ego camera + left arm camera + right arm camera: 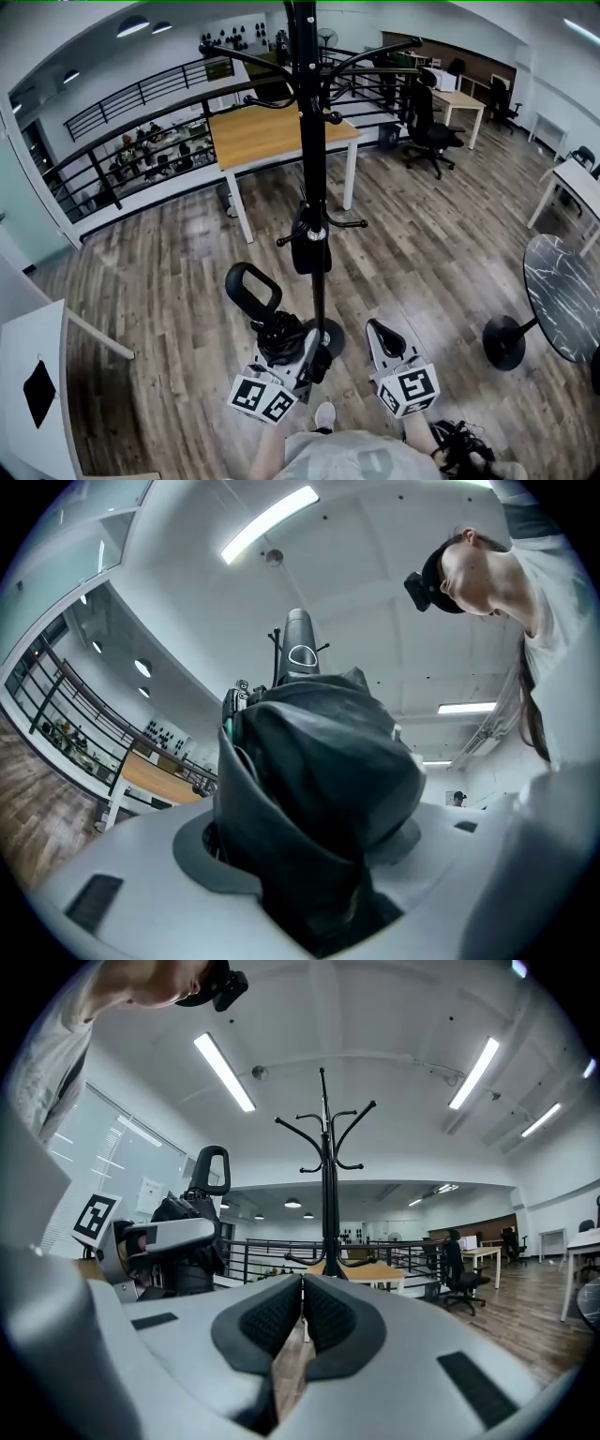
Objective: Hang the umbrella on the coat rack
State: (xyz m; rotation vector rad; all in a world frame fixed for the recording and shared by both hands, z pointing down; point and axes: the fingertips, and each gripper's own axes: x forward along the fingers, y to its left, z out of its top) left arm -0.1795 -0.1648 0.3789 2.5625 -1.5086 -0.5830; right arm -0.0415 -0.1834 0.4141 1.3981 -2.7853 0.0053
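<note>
Sitting clamped in the left claw (292, 349), the folded black umbrella (277, 334) points its looped handle up and away from the person, its bunched dark fabric filling the space between the claw's two grey pads, which press on it from both sides. In the right gripper view the umbrella hangs off to the left of the coat rack (327, 1194), clearly apart from it and on none of its hooks. The black rack stands just ahead, a straight pole with curved arms spreading near the top and a couple of short pegs lower down; its round base sits on the wood-plank floor (169, 281) between the two claws. The right claw (386, 339) is beside the left one, aimed at the pole, pads pressed together with nothing between them. Behind the rack a pale wooden tabletop (272, 131) on white legs stands against a black railing (141, 117). A black office chair (431, 131) sits farther right, and a round dark marbled table (562, 291) at the right edge.
</note>
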